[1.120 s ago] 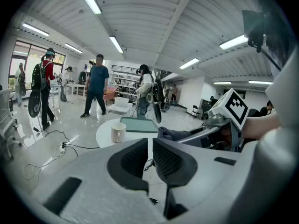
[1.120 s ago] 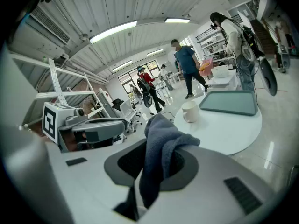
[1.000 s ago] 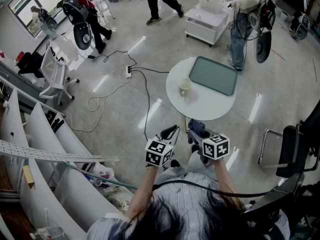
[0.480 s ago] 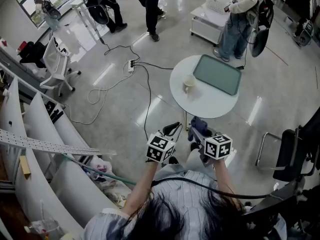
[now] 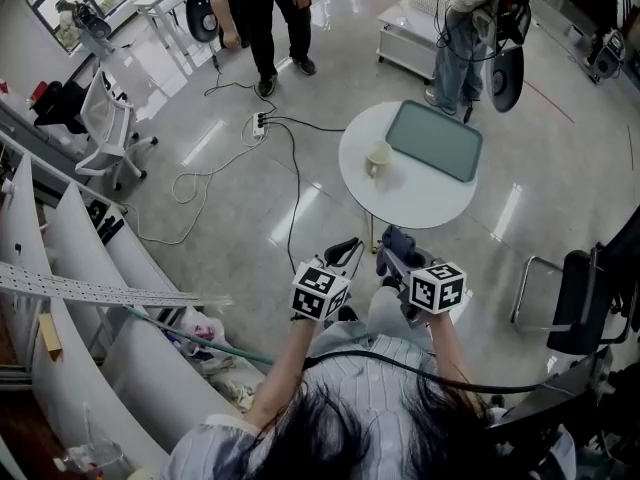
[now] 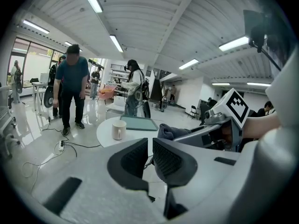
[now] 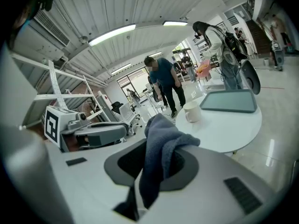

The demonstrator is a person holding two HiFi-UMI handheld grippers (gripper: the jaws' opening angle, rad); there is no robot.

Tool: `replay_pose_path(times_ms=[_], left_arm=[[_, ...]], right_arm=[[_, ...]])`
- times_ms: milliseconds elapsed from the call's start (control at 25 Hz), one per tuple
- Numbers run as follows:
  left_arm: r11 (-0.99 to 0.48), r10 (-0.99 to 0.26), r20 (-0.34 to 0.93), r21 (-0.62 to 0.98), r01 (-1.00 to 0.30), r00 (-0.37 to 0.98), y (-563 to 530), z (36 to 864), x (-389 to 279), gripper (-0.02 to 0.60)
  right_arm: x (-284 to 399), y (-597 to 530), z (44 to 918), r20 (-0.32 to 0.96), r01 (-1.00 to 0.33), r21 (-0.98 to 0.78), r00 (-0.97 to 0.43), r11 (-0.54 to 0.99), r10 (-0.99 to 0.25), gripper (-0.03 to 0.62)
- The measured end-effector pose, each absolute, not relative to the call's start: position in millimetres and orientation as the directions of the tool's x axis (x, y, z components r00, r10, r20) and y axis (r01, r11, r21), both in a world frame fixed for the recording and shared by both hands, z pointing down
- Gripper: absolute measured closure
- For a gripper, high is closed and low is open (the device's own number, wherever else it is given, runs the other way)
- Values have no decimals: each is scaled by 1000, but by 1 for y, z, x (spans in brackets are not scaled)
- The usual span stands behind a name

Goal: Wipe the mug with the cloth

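Note:
A cream mug (image 5: 377, 159) stands on the round white table (image 5: 420, 203), left of a grey-green tray (image 5: 435, 141); the mug (image 6: 118, 129) and the mug (image 7: 191, 111) also show in both gripper views. My right gripper (image 5: 393, 252) is shut on a blue-grey cloth (image 7: 161, 148), which bunches up above the jaws; the cloth (image 6: 170, 131) shows from the left gripper view too. My left gripper (image 5: 346, 256) is shut with nothing in it, its jaws almost touching. Both grippers hang short of the table's near edge, over the floor.
A power strip and cables (image 5: 262, 128) lie on the floor left of the table. A person in blue (image 5: 262, 8) stands beyond it, another (image 5: 455, 28) by a white cart behind the table. White shelving (image 5: 70, 268) runs along my left, and a dark chair (image 5: 580, 298) sits at my right.
The table and mug have shifted slightly in the head view as I moved. The person in blue has walked closer toward the power strip. Both grippers keep the same hold.

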State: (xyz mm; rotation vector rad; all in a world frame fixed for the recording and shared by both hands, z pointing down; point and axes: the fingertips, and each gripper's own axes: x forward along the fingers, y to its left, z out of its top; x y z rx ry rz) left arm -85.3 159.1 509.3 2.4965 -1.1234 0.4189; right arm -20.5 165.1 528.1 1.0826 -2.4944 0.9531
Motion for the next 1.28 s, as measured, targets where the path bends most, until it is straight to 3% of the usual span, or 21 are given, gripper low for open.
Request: replay_pose_path(times_ms=[760,1280], left_arm=[[-575,-639,445,265,-774,627,92,528,-73,538],[-486,-660,491,298,-822,568,2,541,-60,540]], right_arm=[[-6,108,544,501,-723,-491,-691,486,-521,514],[0,18,551,516,-655,-518,-752,550,-410,514]])
